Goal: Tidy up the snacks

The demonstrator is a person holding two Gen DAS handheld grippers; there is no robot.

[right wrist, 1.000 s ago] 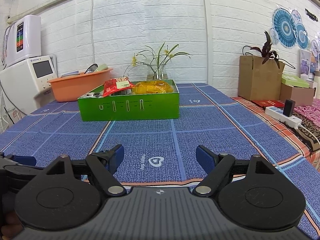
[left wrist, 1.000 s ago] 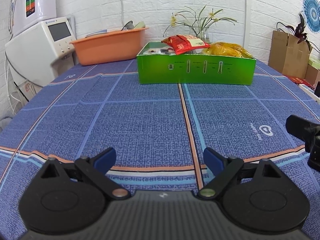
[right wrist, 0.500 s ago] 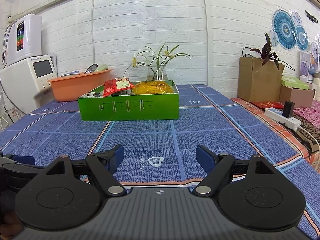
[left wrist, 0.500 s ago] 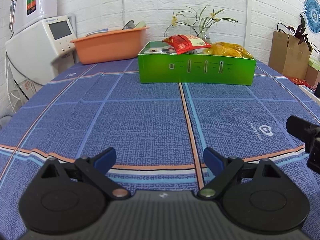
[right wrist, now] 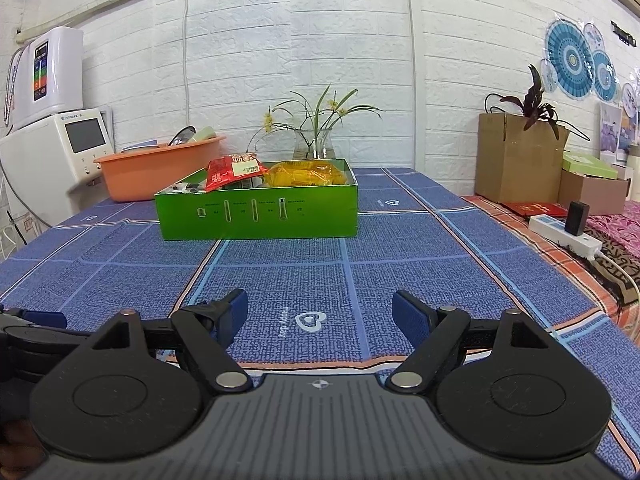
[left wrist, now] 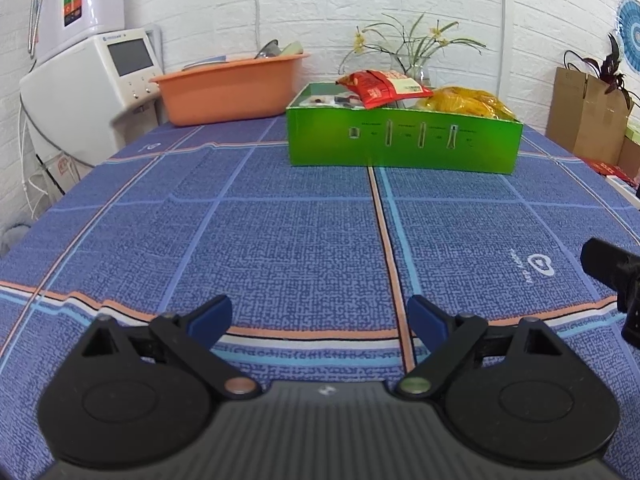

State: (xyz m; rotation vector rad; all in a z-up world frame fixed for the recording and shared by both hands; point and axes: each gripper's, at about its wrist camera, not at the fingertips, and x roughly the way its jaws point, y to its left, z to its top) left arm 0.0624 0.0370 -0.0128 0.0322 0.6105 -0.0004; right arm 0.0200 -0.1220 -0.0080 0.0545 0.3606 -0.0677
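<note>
1. White brick wall (right wrist: 320,60) stands behind a table with a blue patterned cloth (left wrist: 280,240).
2. Both grippers hang low over the near edge of the table, side by side and tilted a little downward.
3. The left gripper (left wrist: 320,318) has its jaws wide apart, with only cloth between the blue pads (left wrist: 210,316).
4. The right gripper (right wrist: 320,312) is also wide open and holds nothing.
5. The green box (right wrist: 258,212) sits near the far edge, well apart from both grippers.
6. Inside it a red snack bag (right wrist: 230,170) leans over the rim beside a yellow snack bag (right wrist: 308,174); small items in its left part are hard to make out.
7. The print on the box front is too small to read.
8. An orange basin (left wrist: 232,90) stands at the far left corner.
</note>
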